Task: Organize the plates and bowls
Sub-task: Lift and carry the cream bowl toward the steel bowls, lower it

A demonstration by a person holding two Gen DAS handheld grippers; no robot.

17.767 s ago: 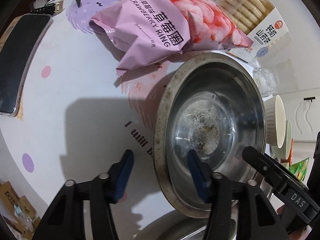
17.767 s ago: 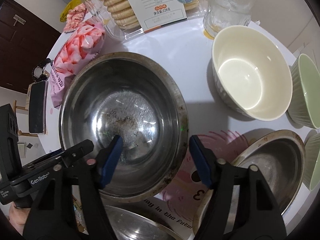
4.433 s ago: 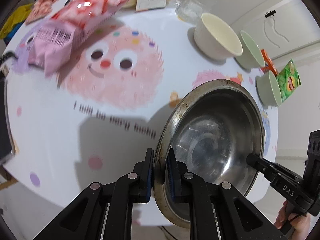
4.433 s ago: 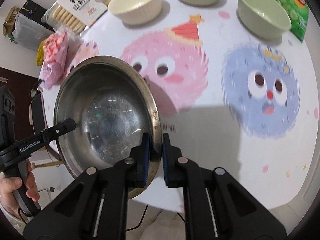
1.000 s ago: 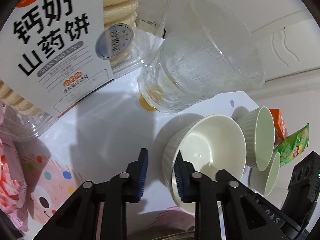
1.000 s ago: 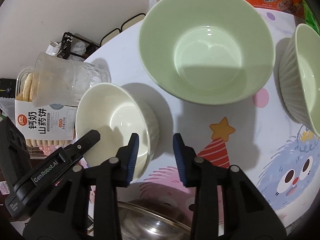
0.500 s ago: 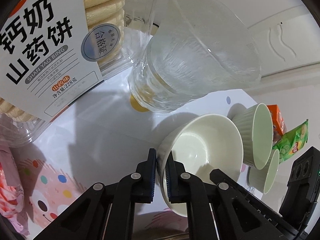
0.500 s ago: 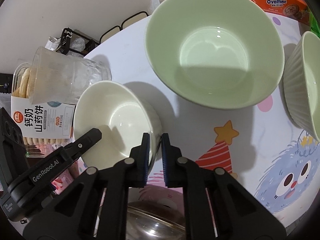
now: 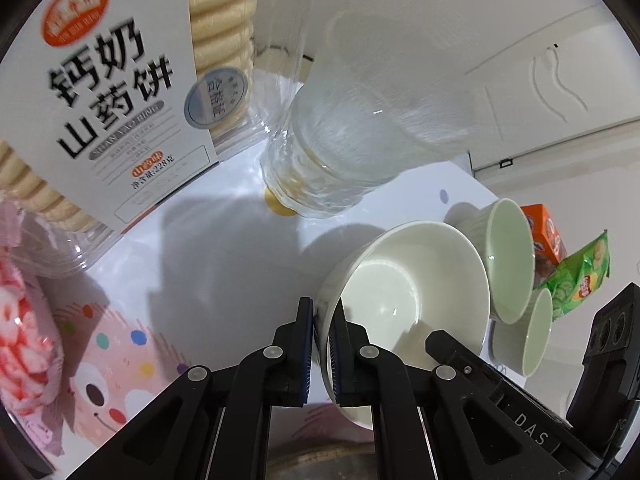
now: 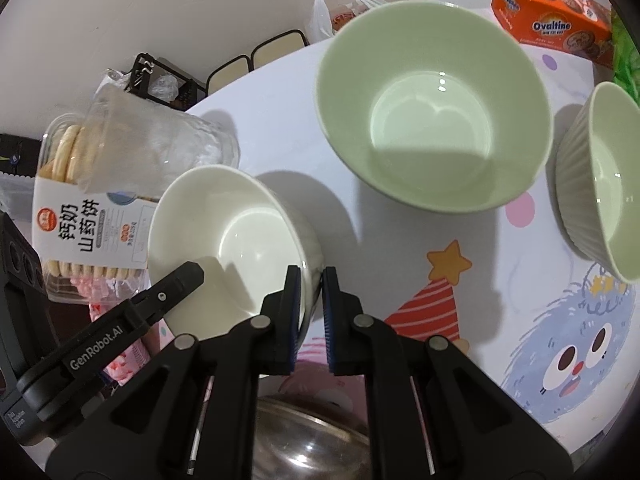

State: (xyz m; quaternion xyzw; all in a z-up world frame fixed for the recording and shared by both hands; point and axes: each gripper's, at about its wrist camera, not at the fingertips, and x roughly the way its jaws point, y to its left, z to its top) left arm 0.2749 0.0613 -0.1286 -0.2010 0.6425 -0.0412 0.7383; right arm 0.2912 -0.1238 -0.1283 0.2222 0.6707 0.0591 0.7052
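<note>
A cream ribbed bowl point(image 9: 408, 284) point(image 10: 236, 236) is held between both grippers, tilted and a little above the table. My left gripper point(image 9: 322, 332) is shut on its left rim. My right gripper point(image 10: 310, 300) is shut on its right rim. A large pale green bowl point(image 10: 436, 104) stands behind it, and a smaller green ribbed bowl point(image 10: 600, 188) stands at the right. Both green bowls point(image 9: 510, 264) point(image 9: 532, 332) also show at the right of the left wrist view. A steel bowl point(image 10: 312, 440) lies just below the grippers.
A clear glass jug point(image 9: 360, 128) point(image 10: 152, 144) and a box of biscuits point(image 9: 116, 92) point(image 10: 80, 220) stand close behind the cream bowl. A pink snack bag point(image 9: 24, 320) is at the left, an orange Ovaltine box point(image 10: 552, 20) and a green snack bag point(image 9: 580, 276) at the far right.
Both grippers closed on the cream bowl's rim, from open a second ago. The bowl has since risen and tilted slightly.
</note>
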